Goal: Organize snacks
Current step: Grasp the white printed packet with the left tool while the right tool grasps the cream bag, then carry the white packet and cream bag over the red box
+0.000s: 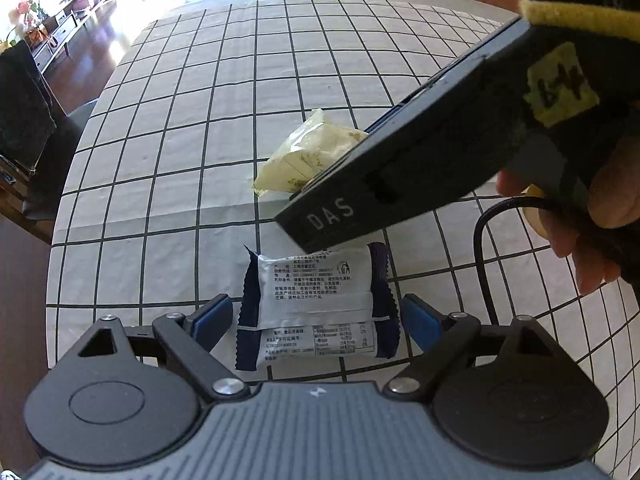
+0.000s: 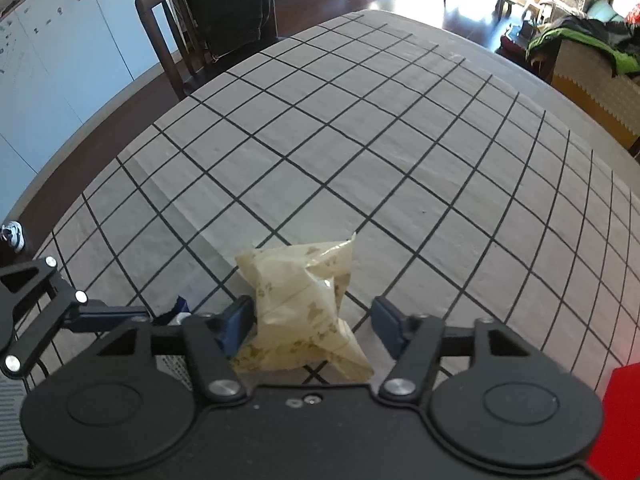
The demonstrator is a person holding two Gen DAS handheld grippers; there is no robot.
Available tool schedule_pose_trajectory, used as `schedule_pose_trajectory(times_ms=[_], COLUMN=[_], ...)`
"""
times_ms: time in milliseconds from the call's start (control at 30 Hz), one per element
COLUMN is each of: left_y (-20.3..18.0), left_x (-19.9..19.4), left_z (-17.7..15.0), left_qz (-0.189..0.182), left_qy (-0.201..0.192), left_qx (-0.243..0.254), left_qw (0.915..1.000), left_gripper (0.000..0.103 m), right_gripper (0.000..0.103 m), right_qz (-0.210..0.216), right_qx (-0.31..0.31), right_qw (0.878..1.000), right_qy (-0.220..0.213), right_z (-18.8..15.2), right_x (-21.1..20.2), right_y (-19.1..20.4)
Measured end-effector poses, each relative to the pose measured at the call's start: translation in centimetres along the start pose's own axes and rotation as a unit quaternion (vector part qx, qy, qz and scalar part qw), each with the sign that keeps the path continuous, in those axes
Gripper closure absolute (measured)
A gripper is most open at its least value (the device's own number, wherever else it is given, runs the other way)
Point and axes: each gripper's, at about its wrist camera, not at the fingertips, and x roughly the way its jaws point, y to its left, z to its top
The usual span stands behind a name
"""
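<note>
A snack packet (image 1: 316, 304) with dark blue ends and a white printed back lies flat on the checked tablecloth (image 1: 180, 160). My left gripper (image 1: 318, 320) stands open around it, a blue pad on either side with gaps. A crumpled cream packet (image 2: 304, 304) lies just beyond it, also seen in the left wrist view (image 1: 316, 156). My right gripper (image 2: 312, 326) straddles the cream packet; the left pad touches it and the right pad stands a little clear. The right gripper's black body (image 1: 440, 152) and the hand holding it (image 1: 600, 208) hang over the cream packet.
The grid-patterned cloth (image 2: 360, 140) stretches wide beyond both packets. A red object (image 2: 624, 400) sits at the lower right edge. A wooden chair (image 2: 168, 40) with dark clothing stands at the far side. A black cable (image 1: 484, 248) trails from the right gripper.
</note>
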Motion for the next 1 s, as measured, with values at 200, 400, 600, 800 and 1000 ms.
schedule_pose_trajectory(times_ms=[200, 400, 600, 800, 1000], left_y=[-0.4, 0.2, 1.3, 2.4, 2.6], left_x=[-0.4, -1.0, -1.2, -1.6, -4.1], left_z=[-0.2, -0.6, -0.6, -0.6, -0.3], left_qz=[0.002, -0.009, -0.016, -0.02, -0.025], left_qy=[-0.009, -0.019, -0.024, -0.023, -0.039], left_qx=[0.01, 0.001, -0.023, -0.049, -0.053], left_qw=[0.9999, 0.9998, 0.9993, 0.9983, 0.9975], left_gripper=[0.032, 0.038, 0.045, 0.045, 0.045], right_gripper=[0.058, 0.063, 0.065, 0.065, 0.065], right_qz=[-0.004, -0.011, -0.009, -0.009, -0.011], right_qx=[0.013, 0.056, 0.109, 0.14, 0.163], right_qw=[1.0, 0.998, 0.993, 0.989, 0.984], right_qy=[-0.005, -0.016, -0.032, -0.051, -0.076], right_z=[-0.5, -1.5, -3.5, -5.8, -7.9], right_x=[-0.5, -1.3, -3.1, -6.0, -9.8], right_y=[-0.4, -1.4, -2.7, -3.1, -3.4])
